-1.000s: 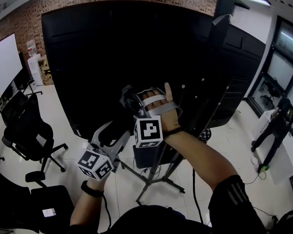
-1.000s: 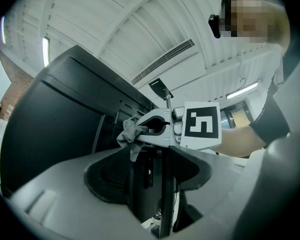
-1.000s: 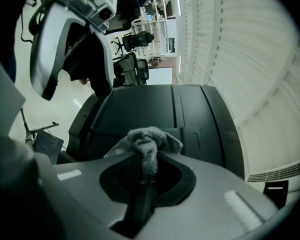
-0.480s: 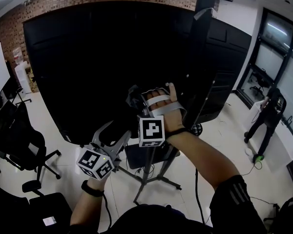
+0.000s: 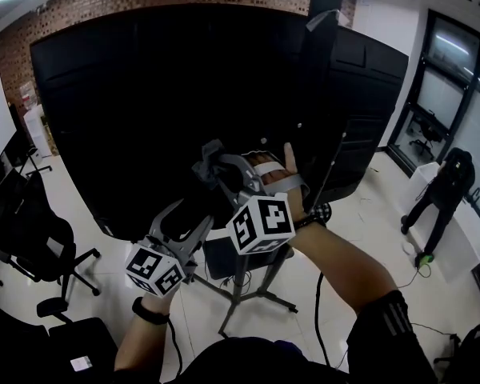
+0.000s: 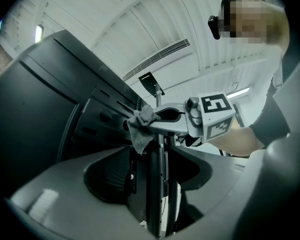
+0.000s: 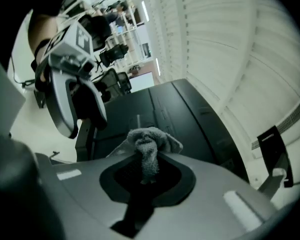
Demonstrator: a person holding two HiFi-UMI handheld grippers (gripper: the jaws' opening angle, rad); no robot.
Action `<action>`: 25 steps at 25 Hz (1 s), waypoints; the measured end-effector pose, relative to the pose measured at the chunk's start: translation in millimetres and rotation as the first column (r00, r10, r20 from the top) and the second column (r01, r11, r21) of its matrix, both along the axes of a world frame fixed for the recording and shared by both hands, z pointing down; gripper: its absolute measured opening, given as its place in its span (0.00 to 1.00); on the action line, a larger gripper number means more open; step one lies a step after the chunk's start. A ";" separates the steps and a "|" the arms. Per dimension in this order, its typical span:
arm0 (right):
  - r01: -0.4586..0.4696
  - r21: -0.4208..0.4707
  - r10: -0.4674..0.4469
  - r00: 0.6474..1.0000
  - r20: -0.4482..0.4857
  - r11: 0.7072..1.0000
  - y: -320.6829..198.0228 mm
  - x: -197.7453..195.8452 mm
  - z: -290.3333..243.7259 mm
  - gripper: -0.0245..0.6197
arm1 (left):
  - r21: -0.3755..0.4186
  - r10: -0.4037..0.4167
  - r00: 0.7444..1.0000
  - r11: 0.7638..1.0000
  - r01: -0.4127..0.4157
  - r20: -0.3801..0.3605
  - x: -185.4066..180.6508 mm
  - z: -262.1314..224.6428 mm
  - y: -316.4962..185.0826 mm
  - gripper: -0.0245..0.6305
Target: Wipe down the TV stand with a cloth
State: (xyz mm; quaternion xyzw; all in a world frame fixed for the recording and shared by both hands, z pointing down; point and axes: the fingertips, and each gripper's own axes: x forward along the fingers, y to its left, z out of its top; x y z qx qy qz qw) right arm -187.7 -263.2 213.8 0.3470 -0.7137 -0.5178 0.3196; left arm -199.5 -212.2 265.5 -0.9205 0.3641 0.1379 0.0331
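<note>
While your right tool [image 7: 146, 156] clamps the grey cloth [image 7: 152, 136] and your left tool [image 5: 192, 216] hangs open, sweep it flat along the black panel [image 5: 144, 102].

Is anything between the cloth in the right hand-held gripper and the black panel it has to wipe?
Nothing visible does. The right hand-held gripper is shut on the cloth, which sits right up at the black panel with nothing between them. The left hand-held gripper, open, hangs lower, out of that path.

Black TV back [image 5: 144, 94] blocks ahead, stand post [image 5: 241, 280] below; open room rightward.
</note>
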 end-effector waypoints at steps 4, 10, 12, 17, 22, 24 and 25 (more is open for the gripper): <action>0.068 -0.024 -0.064 0.988 0.141 0.997 20.9 21.6 -35.2 0.09 | 0.051 0.001 1.000 0.999 -0.002 0.031 16.1 -12.5 7.2 0.47; 0.078 0.032 -0.083 0.977 0.196 0.996 20.6 65.8 -78.0 0.09 | 0.113 -0.020 0.999 0.994 0.015 0.051 47.3 -43.2 13.1 0.47; 0.090 0.041 -0.096 0.973 0.208 0.995 16.2 77.2 -87.4 0.09 | 0.128 -0.031 0.998 0.991 0.025 0.048 55.5 -52.1 12.1 0.47; 0.118 0.050 -0.125 0.970 0.206 0.992 6.4 94.7 -98.2 0.09 | 0.143 -0.066 0.996 0.988 0.057 0.054 75.8 -64.1 7.8 0.48; 0.163 0.013 -0.162 0.963 0.215 0.986 -9.4 103.3 -87.8 0.09 | 0.137 -0.112 0.991 0.985 0.103 0.066 89.6 -64.6 1.2 0.48; 0.190 0.007 -0.187 0.954 0.233 0.982 -11.5 106.8 -84.9 0.09 | 0.124 -0.135 0.988 0.984 0.126 0.071 93.6 -61.2 -2.4 0.48; 0.199 0.005 -0.194 0.952 0.237 0.980 -12.5 108.9 -82.6 0.09 | 0.118 -0.147 0.986 0.983 0.138 0.074 95.5 -58.9 -3.5 0.48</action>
